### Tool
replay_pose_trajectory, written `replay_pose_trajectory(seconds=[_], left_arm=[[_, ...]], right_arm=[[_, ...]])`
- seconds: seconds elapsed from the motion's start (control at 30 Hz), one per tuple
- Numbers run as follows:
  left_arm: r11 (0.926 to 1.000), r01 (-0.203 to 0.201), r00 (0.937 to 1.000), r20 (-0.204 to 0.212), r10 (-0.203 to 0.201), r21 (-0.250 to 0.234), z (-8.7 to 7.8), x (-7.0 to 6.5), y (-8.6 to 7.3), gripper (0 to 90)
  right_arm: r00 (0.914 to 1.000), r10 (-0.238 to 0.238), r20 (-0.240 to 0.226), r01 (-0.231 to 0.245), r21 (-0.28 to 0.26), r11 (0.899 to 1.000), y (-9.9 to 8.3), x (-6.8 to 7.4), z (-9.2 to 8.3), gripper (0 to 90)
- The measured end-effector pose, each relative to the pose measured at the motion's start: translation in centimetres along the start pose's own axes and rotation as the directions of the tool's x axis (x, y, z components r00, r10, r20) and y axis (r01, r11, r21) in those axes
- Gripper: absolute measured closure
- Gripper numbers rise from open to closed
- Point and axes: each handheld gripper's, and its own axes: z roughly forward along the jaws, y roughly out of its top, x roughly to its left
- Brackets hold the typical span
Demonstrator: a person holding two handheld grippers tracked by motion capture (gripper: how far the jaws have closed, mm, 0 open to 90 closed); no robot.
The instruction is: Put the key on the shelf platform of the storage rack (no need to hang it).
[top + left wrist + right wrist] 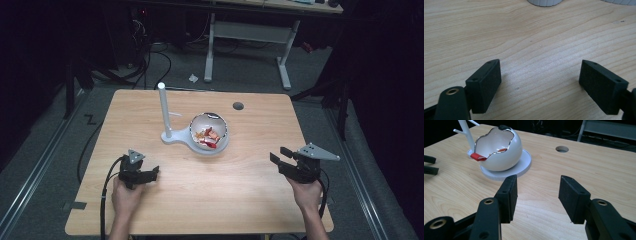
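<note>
One white eggshell-shaped bowl [210,131] of red and orange bits sits on its round stand [192,138] at the table [250,185] centre. One white post [164,109] rises at its 9 o'clock. Two tongs, left tongs [150,175] at 7 o'clock and right tongs [280,155] at 4 o'clock, are both spread and empty.

We see a white egg-shaped bowl [210,131] with a jagged rim, holding red pieces [208,136], upright on its white stand [172,136] mid-bench.

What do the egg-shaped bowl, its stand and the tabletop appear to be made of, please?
Egg-shaped bowl: probably glazed ceramic, possibly glossy plastic; white and shiny with soft highlights, and a metallic-looking trim along its jagged rim.
Stand: matte white, likely plastic or painted metal; flat round base with a thin upright post.
Tabletop: light wood or wood-look laminate; visible grain lines, low sheen.
</note>
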Motion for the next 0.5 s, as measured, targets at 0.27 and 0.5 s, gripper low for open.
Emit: replay_pose_trajectory(seconds=[0.27,0.5], left_arm=[[1.0000,0.000,1.0000,0.000,0.000,0.000,0.0,0.0,0.0,18.4],[1.0000,0.000,1.0000,0.000,0.000,0.000,0.0,0.0,0.0,18.4]], right_arm=[[0.9999,0.006,0.008,-0.006,0.015,1.000,-1.0,0.1,0.8,49.3],[0.9997,0.006,0.025,-0.007,0.035,0.999,-1.8,0.1,1.6,49.4]])
